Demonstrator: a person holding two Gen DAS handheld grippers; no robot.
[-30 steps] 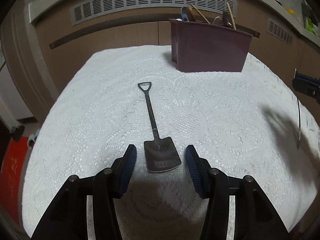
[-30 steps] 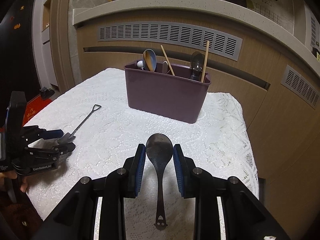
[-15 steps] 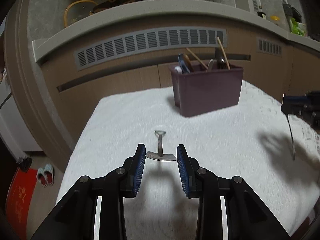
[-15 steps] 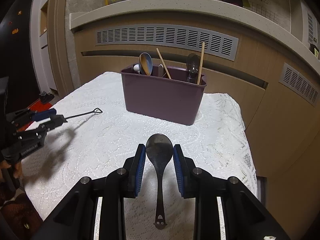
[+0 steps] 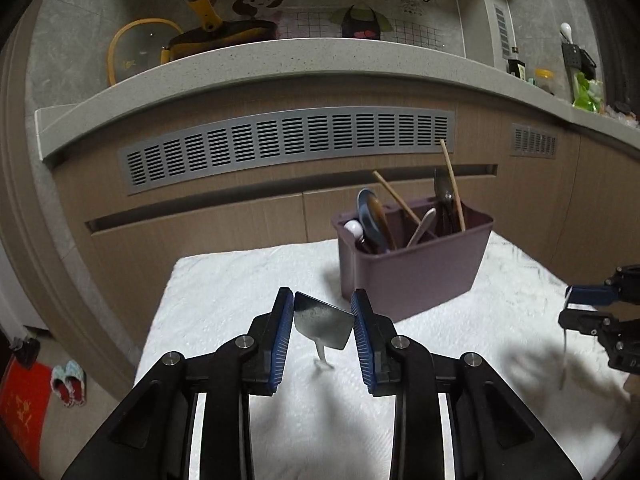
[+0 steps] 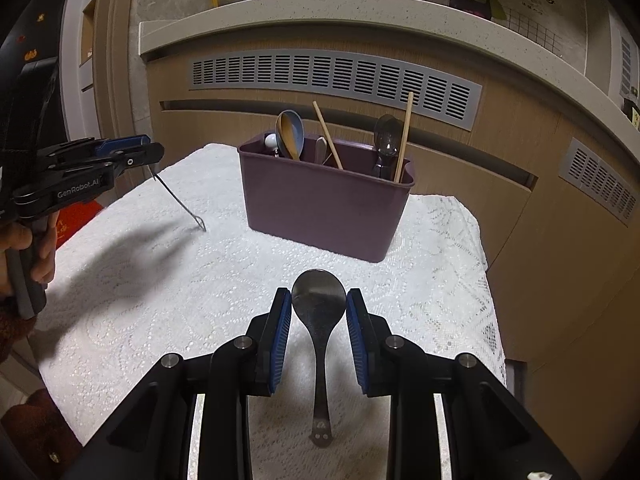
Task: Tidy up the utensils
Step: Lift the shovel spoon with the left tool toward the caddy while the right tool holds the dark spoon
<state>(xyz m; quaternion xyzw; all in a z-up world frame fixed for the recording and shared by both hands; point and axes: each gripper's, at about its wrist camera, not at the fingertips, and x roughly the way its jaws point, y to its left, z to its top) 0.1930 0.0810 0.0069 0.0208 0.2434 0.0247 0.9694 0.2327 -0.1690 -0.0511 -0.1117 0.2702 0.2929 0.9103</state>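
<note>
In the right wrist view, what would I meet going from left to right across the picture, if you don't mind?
Left gripper → small shovel-shaped spoon's hanging handle → purple utensil bin → bare right edge of the white lace cloth.

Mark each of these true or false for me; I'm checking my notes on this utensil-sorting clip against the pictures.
1. The left tongs grip a small shovel-shaped spoon by its blade. True.
2. That spoon lies flat on the cloth. False: it is lifted, handle hanging down toward the white lace cloth.
3. The right tongs hold a metal spoon by its bowl. True.
4. The purple caddy is empty. False: spoons and chopsticks already stand in it.
5. The caddy stands on the floor. False: it stands on the cloth-covered table.
</note>
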